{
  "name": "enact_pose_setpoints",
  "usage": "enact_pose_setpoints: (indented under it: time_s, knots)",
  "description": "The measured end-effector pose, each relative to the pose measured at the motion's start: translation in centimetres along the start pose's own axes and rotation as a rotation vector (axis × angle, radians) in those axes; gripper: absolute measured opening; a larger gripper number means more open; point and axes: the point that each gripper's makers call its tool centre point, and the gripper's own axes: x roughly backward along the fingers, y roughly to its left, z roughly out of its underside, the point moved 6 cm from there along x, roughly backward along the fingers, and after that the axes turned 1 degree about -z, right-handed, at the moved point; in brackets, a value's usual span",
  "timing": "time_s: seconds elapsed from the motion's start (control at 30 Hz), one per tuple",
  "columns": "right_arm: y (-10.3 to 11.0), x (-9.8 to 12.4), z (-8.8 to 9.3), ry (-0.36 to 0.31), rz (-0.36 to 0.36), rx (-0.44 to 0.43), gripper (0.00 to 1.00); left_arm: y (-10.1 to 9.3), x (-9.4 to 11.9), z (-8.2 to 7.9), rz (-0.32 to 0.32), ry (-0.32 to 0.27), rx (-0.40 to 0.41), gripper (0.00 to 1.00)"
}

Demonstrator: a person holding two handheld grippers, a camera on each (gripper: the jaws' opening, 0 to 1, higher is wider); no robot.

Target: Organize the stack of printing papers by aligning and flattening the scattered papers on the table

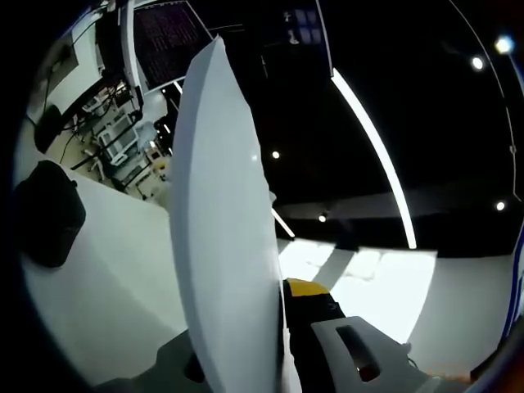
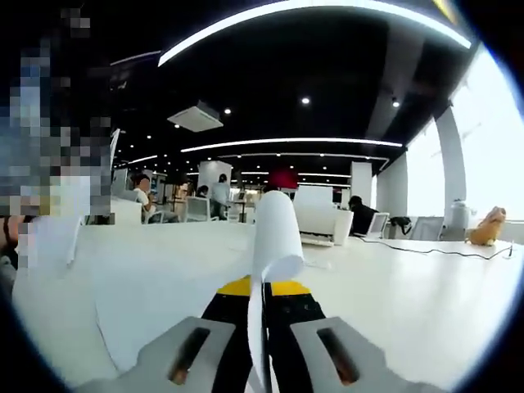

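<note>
right tool (image 2: 255, 327) clamped on paper (image 2: 274, 233) | left tool (image 1: 246, 360) clamped on paper | white table (image 2: 393, 303) | dark ceiling, strip lights (image 2: 286, 143)

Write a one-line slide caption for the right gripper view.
Right gripper shut on a curling paper sheet above the white table.

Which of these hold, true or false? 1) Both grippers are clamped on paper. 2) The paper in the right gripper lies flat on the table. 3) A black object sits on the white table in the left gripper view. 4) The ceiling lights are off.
1) True: the left gripper and the right gripper are each shut on paper.
2) False: that sheet stands up from the jaws, its top curling over.
3) True: black object on the table.
4) False: a light strip glows overhead.
</note>
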Motion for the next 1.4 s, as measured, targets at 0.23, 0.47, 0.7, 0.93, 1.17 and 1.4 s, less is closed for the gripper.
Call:
enact_pose_setpoints:
  time_s: [0.23,0.47,0.7,0.93,1.17,1.4]
  knots:
    - [-0.11,0.50,-0.26,-0.024,0.005,-0.018,0.00,-0.05,0.03,0.00,0.001,-0.001,0.000,0.07]
    - [-0.32,0.55,-0.34,-0.032,0.018,-0.040,0.00,-0.08,0.04,0.01,0.001,-0.001,0.001,0.07]
    - [0.02,0.48,-0.37,-0.027,0.014,-0.018,0.00,-0.08,0.04,0.02,0.001,-0.002,0.002,0.07]
    - [0.13,0.49,-0.40,-0.026,0.014,-0.012,0.00,-0.03,0.02,0.01,0.000,-0.002,0.003,0.07]
    - [0.10,0.53,-0.45,-0.030,0.013,-0.016,0.00,0.03,0.01,-0.02,-0.002,-0.002,0.006,0.07]
    - [0.15,0.49,-0.41,-0.027,0.013,-0.006,0.00,-0.03,0.04,-0.01,-0.002,-0.003,0.007,0.07]
